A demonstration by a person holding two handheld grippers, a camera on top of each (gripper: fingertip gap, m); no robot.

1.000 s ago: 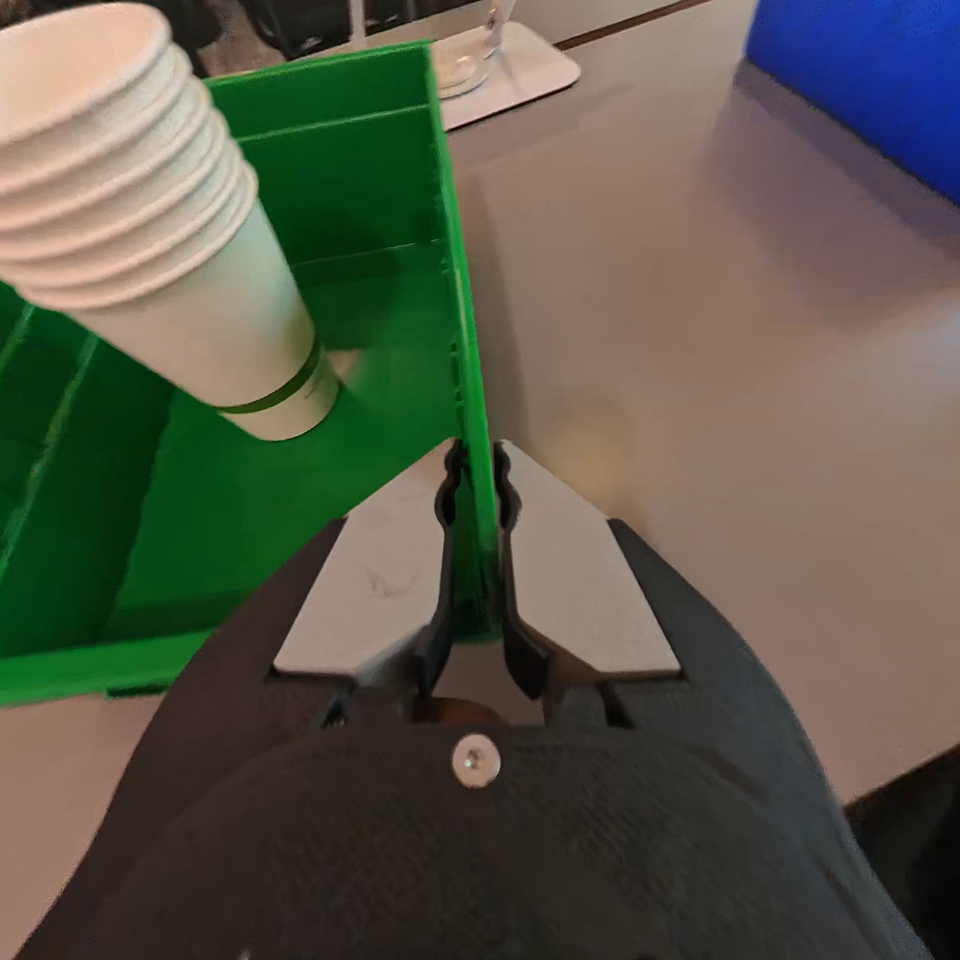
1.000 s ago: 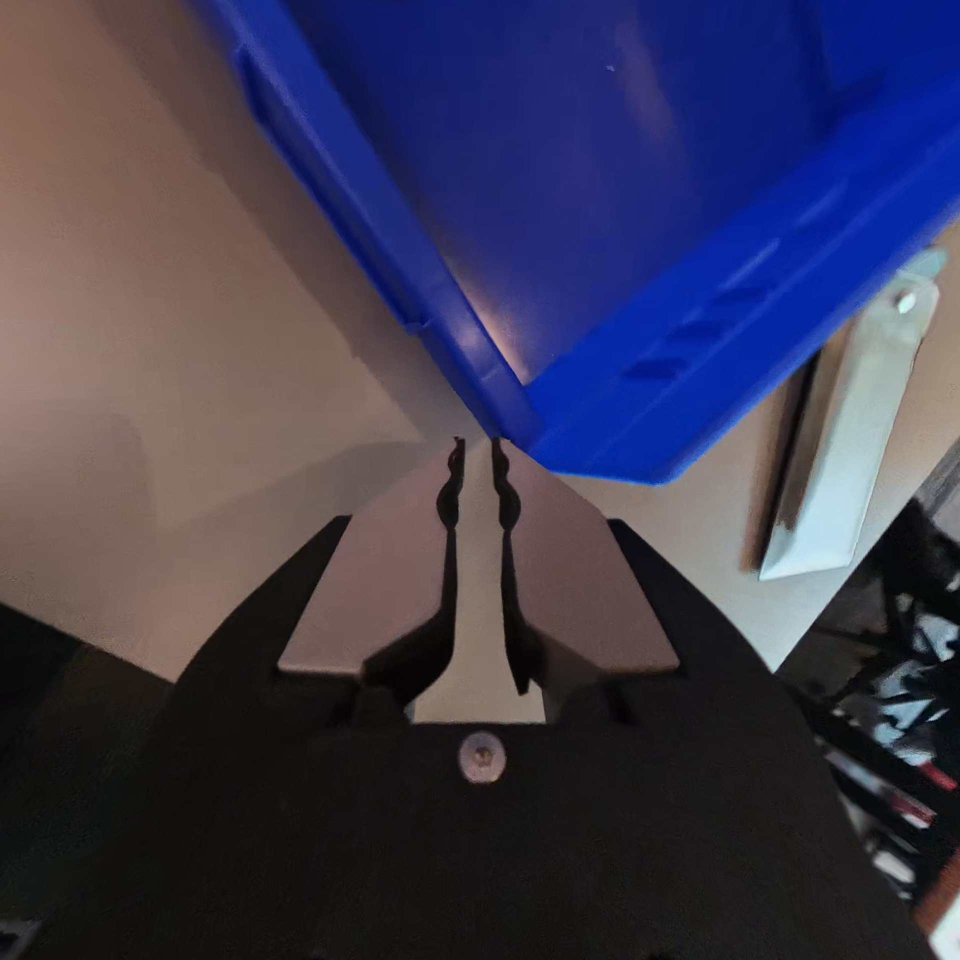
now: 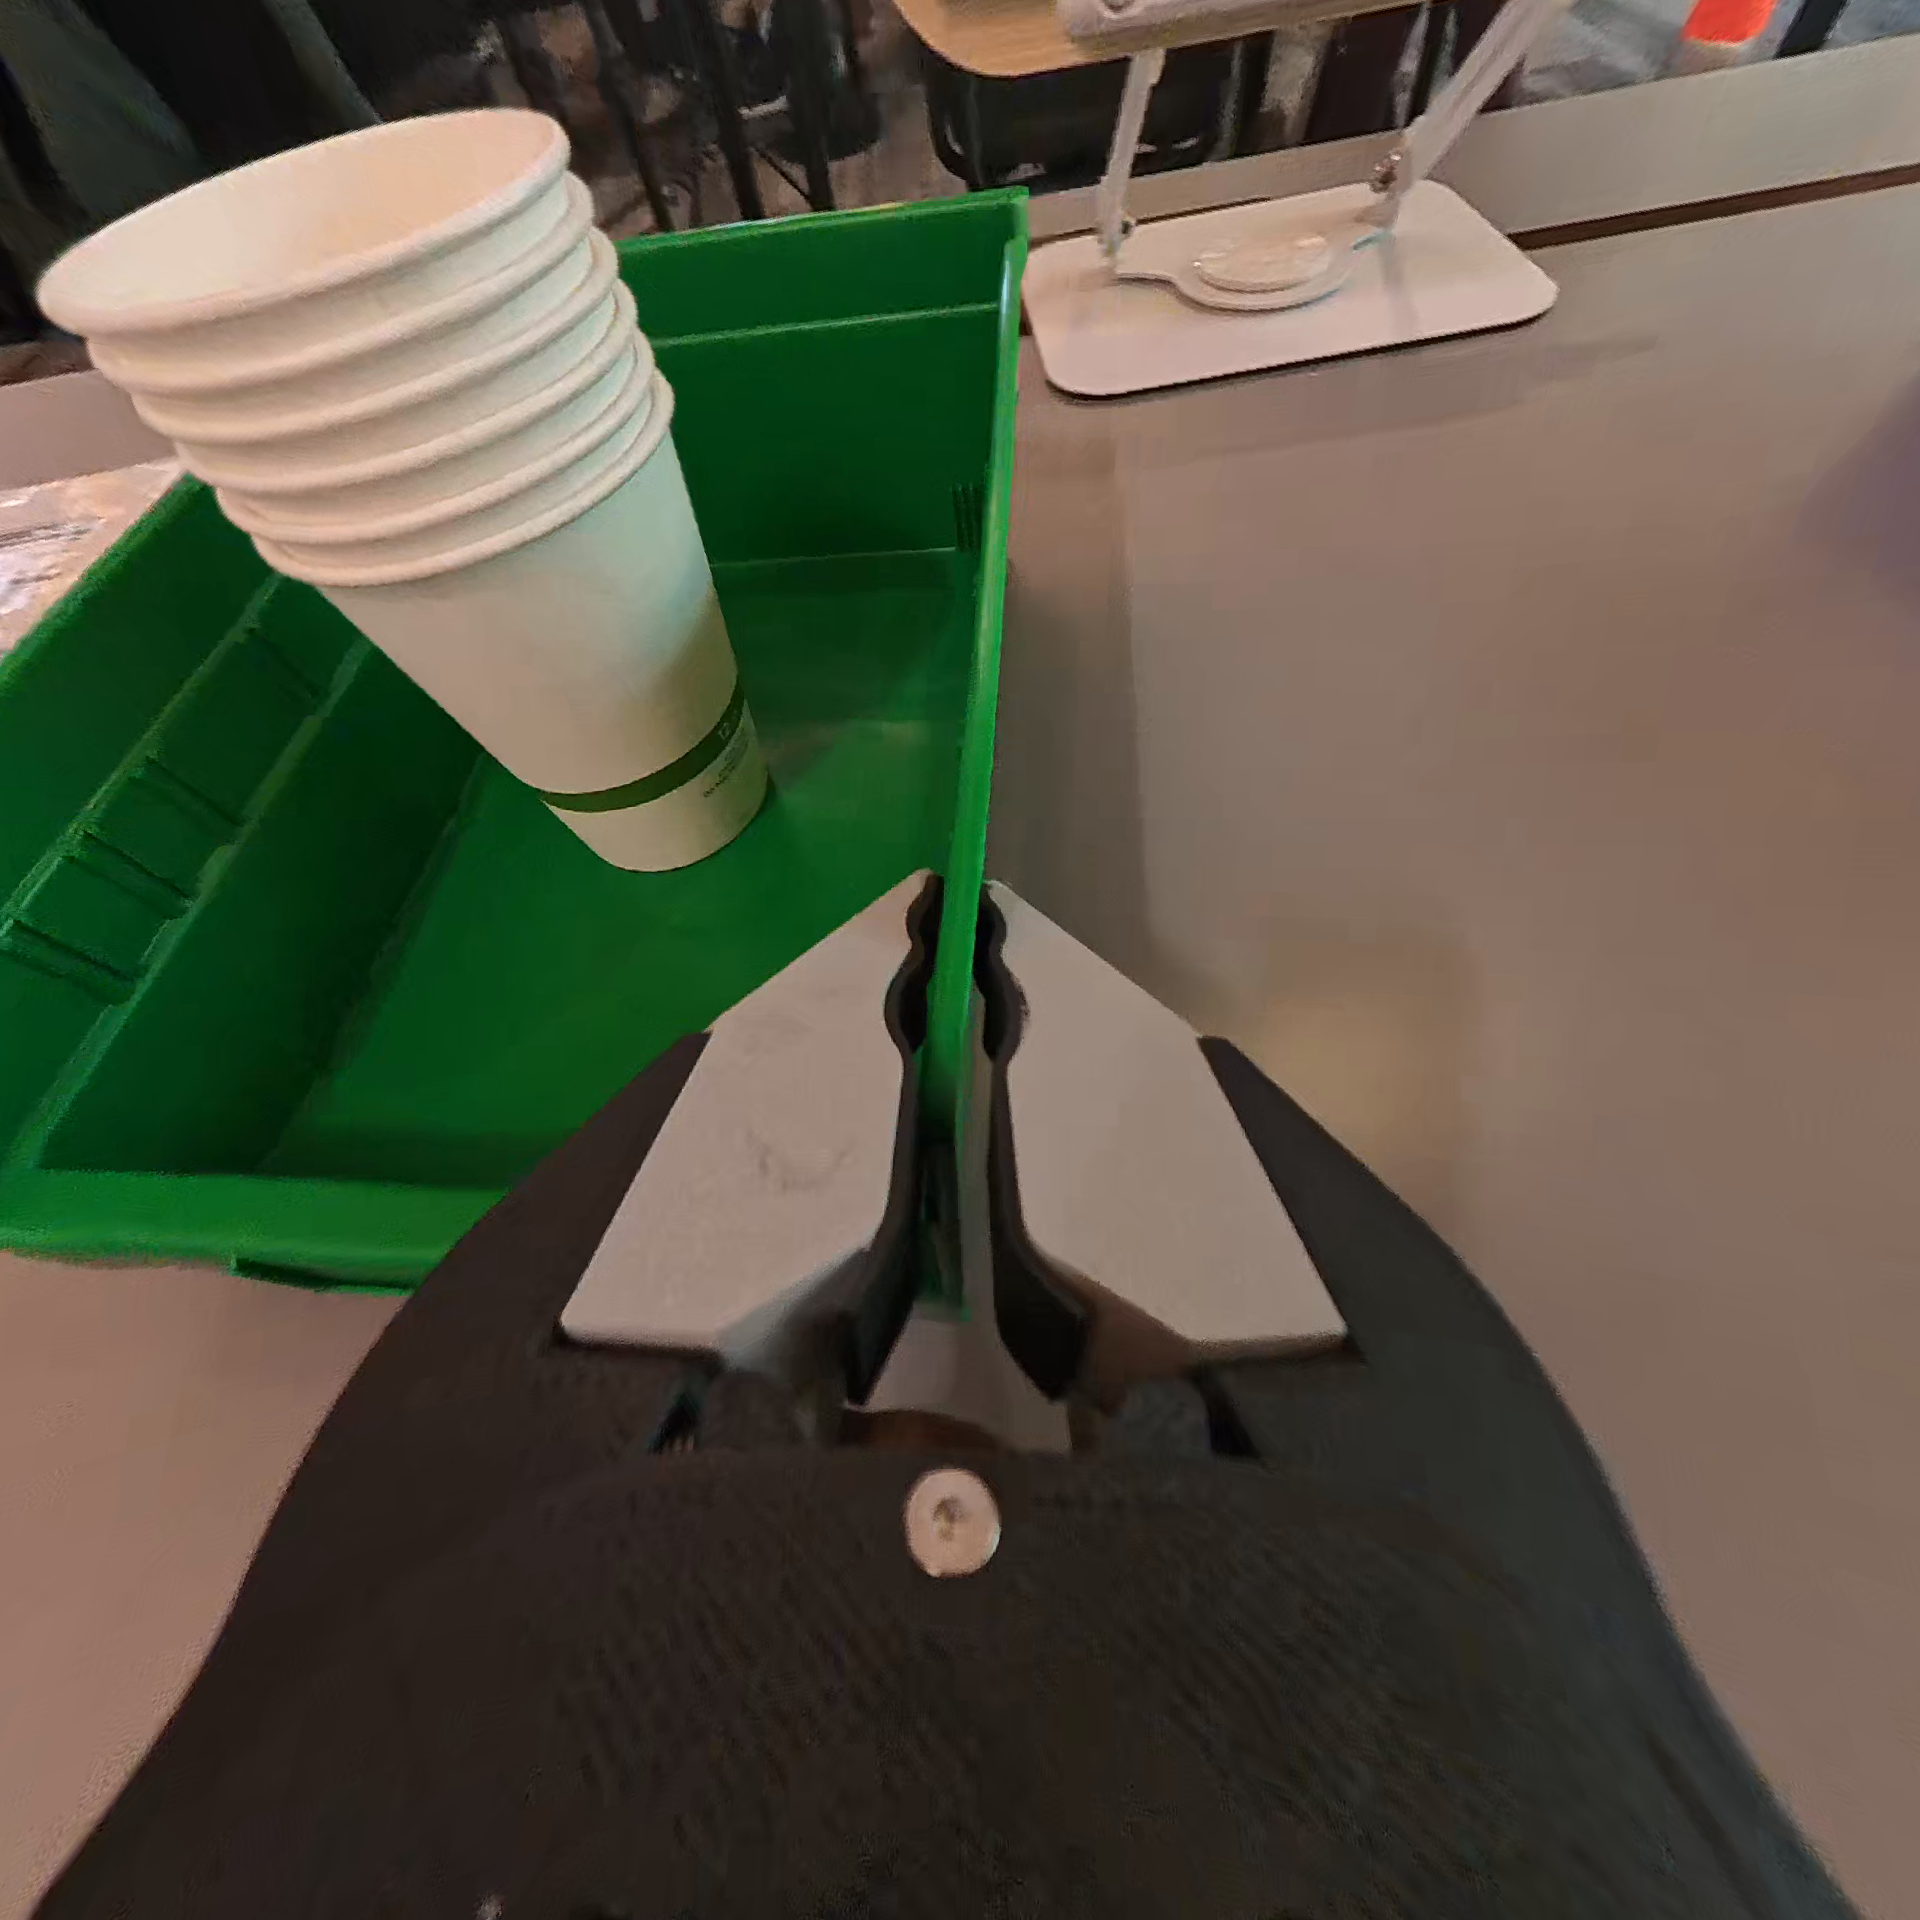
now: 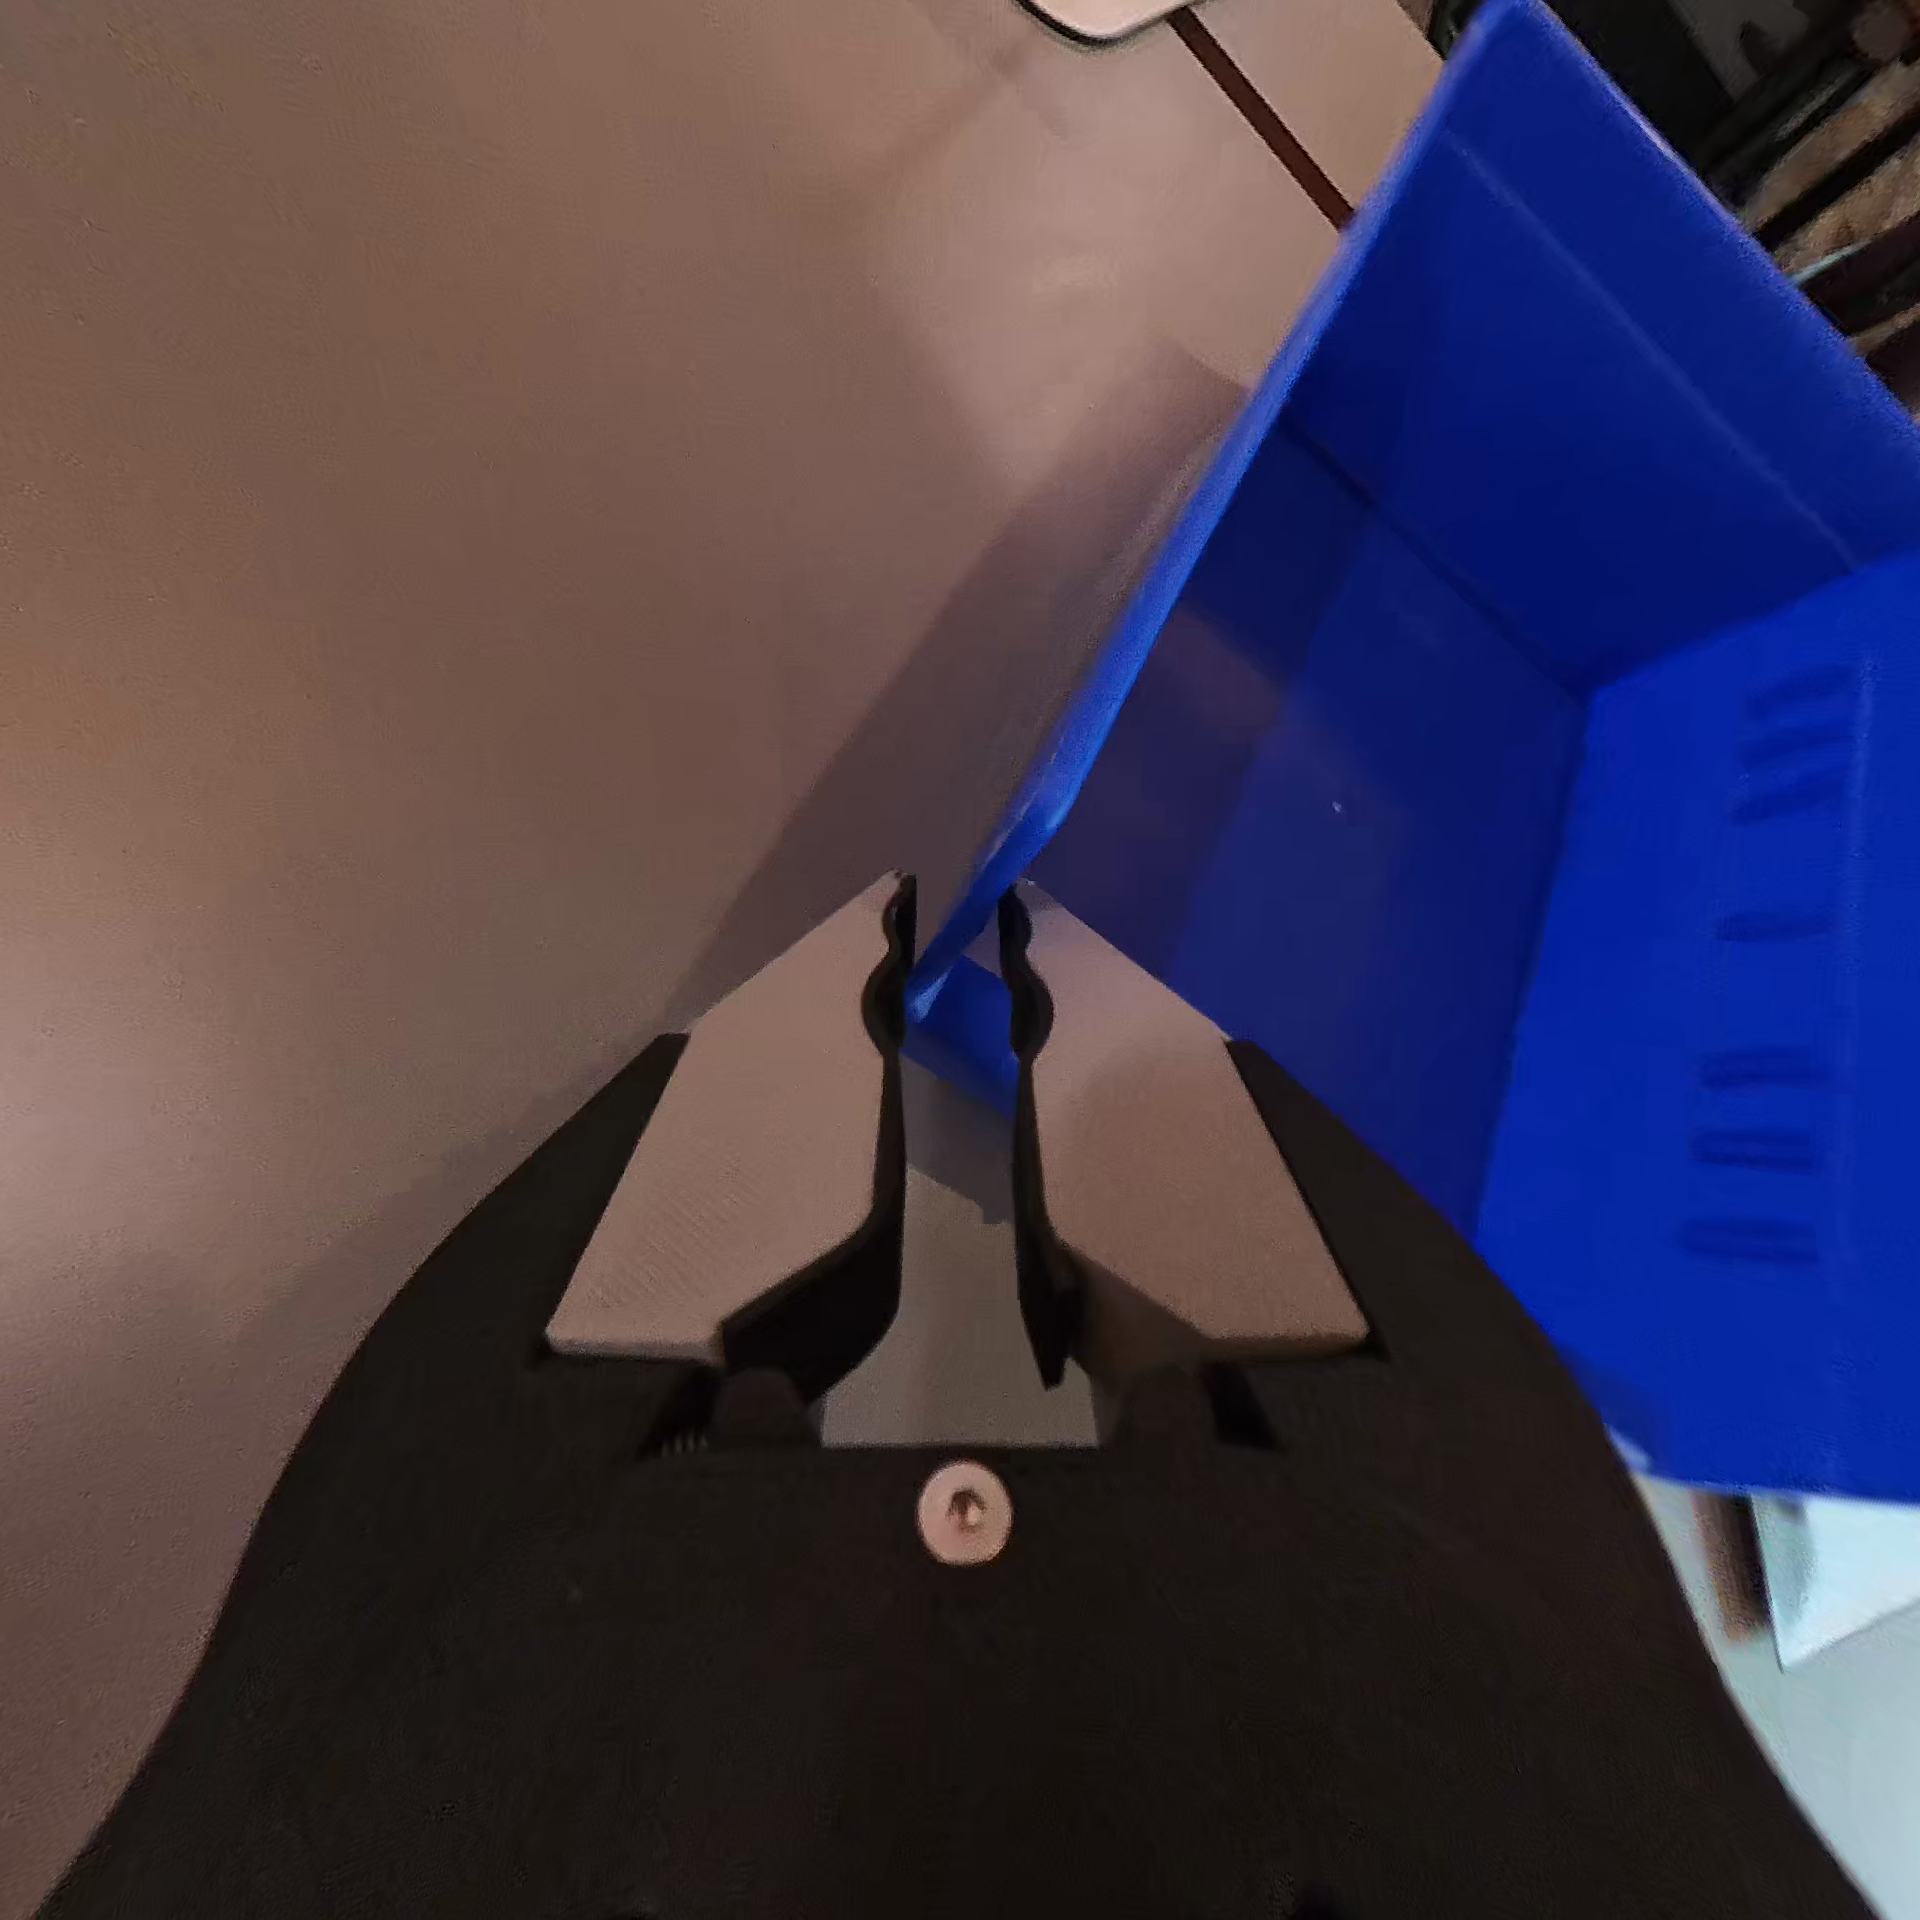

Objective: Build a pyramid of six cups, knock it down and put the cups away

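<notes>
Here, at the far left of the left wrist view, a crinkled clear wrapping (image 3: 62,540) lies on the grey table (image 3: 1455,831) beyond the green bin (image 3: 312,1039). The bin is a long open tray with ribbed inner walls, set near the table's left side. Inside it, toward its right wall, stands the stack of white paper cups (image 3: 468,468), nested one in another, with a green band near the base of the outermost cup; the stack leans toward the left and its foot rests on the bin floor. The left gripper (image 3: 954,914) is closed on the bin's right wall, one finger inside the bin and one outside, near its front right corner. To the right the tabletop runs bare and matte, with a soft light patch on it. At the far edge a white stand base (image 3: 1299,301) with thin metal legs sits on the table, and behind it show dark chair legs and a patterned floor. In the right wrist view the same grey surface fills the left side. The right gripper (image 4: 956,904) has its fingers a little apart astride the left rim of the blue bin (image 4: 1455,727) at a corner; whether they press it I cannot tell. The blue bin holds nothing visible.
</notes>
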